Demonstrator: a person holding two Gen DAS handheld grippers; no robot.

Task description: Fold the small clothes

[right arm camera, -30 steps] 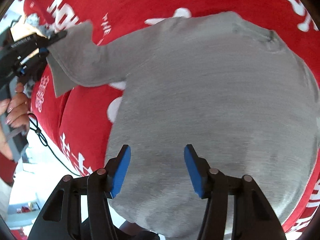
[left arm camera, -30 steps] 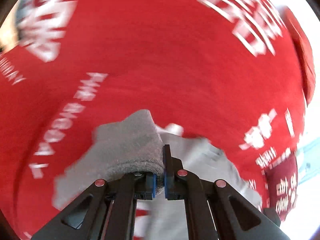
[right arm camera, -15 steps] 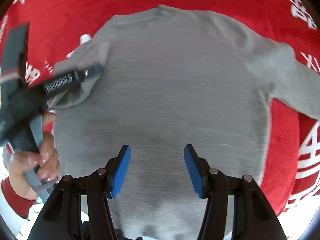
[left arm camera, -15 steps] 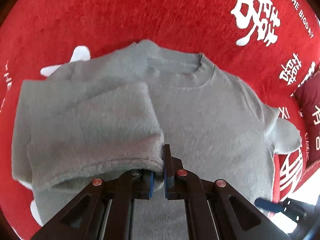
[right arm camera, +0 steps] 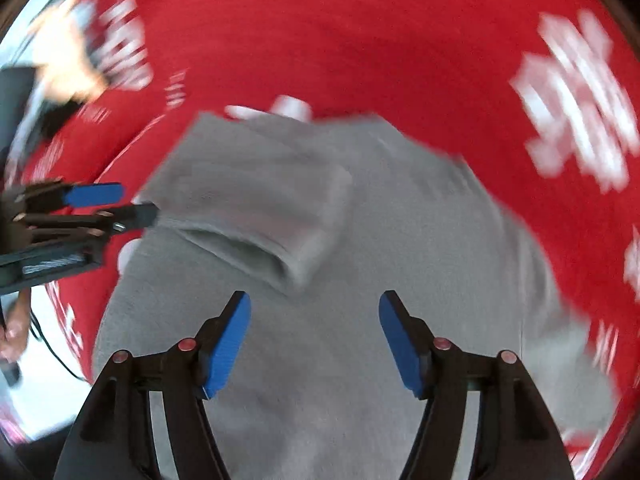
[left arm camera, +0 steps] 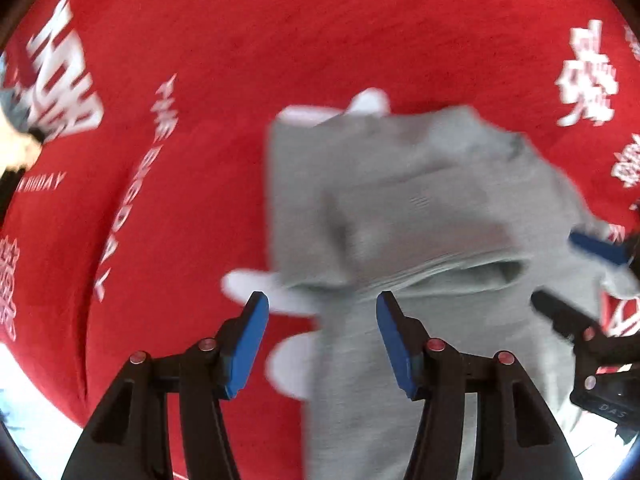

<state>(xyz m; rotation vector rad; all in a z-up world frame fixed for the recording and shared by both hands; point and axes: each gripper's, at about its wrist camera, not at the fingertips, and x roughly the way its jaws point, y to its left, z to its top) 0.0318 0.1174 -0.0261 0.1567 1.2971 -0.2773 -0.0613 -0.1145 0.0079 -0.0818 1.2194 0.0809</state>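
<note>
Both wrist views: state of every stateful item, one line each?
grey sweater: flat on the cloth, held by neither gripper.
left sleeve: folded in over the body, cuff gaping.
left gripper: empty, jaws opening.
right gripper: empty, jaws opening.
red cloth: spread flat underneath.

Bright, even daylight, blown out white at lower left of both views. Heavy motion blur across grey sweater (left arm camera: 420, 200) and red printed cloth (left arm camera: 320, 20); strong fisheye bending, dark vignetted corners. Soft shadows only.

Home, likely: red printed blanket (left arm camera: 360, 32) as work surface.
</note>
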